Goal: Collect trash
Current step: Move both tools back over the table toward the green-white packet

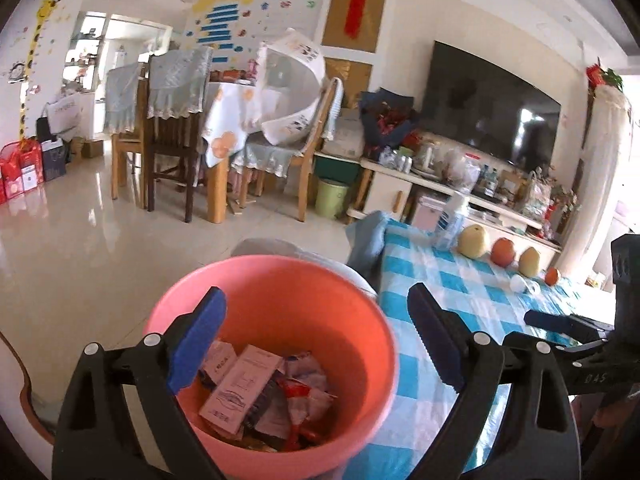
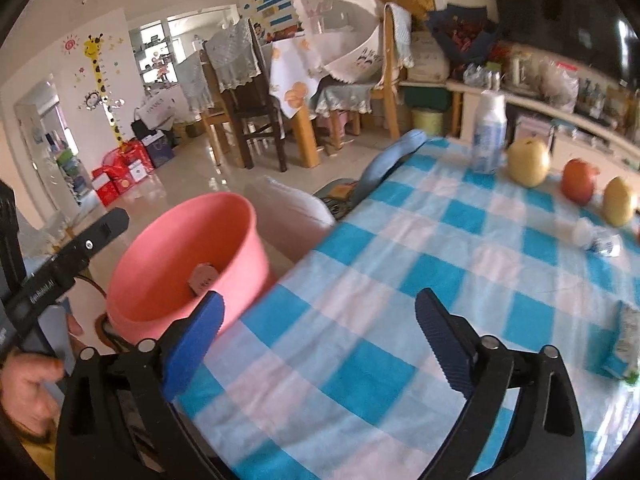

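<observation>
Both grippers stood wide and empty: the left gripper (image 1: 316,336) hung over the pink bucket (image 1: 368,344), which sat just off the tabletop (image 2: 400,280) edge with boxes and wrappers (image 1: 264,396) already in it, while the right gripper (image 2: 320,332) hovered above bare checked cloth. A crumpled white scrap (image 2: 596,238) near the fruit (image 2: 528,162) and a carton (image 2: 628,344) at the right edge looked like the remaining trash, so the right gripper would probably do best reaching low across the open middle, clear of the bottle (image 2: 488,136) and fruit.
</observation>
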The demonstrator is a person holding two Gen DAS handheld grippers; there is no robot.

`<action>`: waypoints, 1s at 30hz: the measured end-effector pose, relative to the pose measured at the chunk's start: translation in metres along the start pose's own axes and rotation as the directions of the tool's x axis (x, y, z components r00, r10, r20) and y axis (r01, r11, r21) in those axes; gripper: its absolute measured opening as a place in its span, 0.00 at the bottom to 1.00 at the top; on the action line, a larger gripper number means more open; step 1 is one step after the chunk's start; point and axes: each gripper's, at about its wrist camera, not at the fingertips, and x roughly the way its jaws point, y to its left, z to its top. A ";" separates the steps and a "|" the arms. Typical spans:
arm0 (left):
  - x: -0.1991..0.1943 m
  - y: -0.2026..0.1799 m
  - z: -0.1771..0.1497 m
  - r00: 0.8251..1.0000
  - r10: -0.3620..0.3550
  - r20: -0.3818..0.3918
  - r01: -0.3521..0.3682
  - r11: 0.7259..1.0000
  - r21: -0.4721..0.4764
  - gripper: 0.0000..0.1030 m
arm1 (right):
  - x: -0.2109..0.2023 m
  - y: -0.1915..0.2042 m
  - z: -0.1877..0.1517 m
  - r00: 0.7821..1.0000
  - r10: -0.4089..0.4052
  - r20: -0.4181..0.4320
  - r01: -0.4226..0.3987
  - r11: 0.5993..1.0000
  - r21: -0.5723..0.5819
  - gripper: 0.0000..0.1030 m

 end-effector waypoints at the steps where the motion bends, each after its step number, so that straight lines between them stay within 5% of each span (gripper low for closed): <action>1: 0.000 -0.002 -0.001 1.000 -0.008 -0.005 0.008 1.000 -0.002 0.90 | -0.004 -0.001 -0.002 1.000 -0.011 0.003 0.011 1.000 -0.004 0.95; 17: -0.002 -0.072 -0.016 0.995 -0.011 -0.097 0.022 0.993 0.116 0.90 | -0.045 -0.053 -0.032 0.998 -0.045 -0.047 0.049 0.995 0.093 0.95; 30: -0.005 -0.125 -0.019 0.986 -0.103 -0.131 0.123 0.981 0.152 0.90 | -0.066 -0.083 -0.054 0.997 -0.055 -0.062 0.059 0.996 0.063 0.95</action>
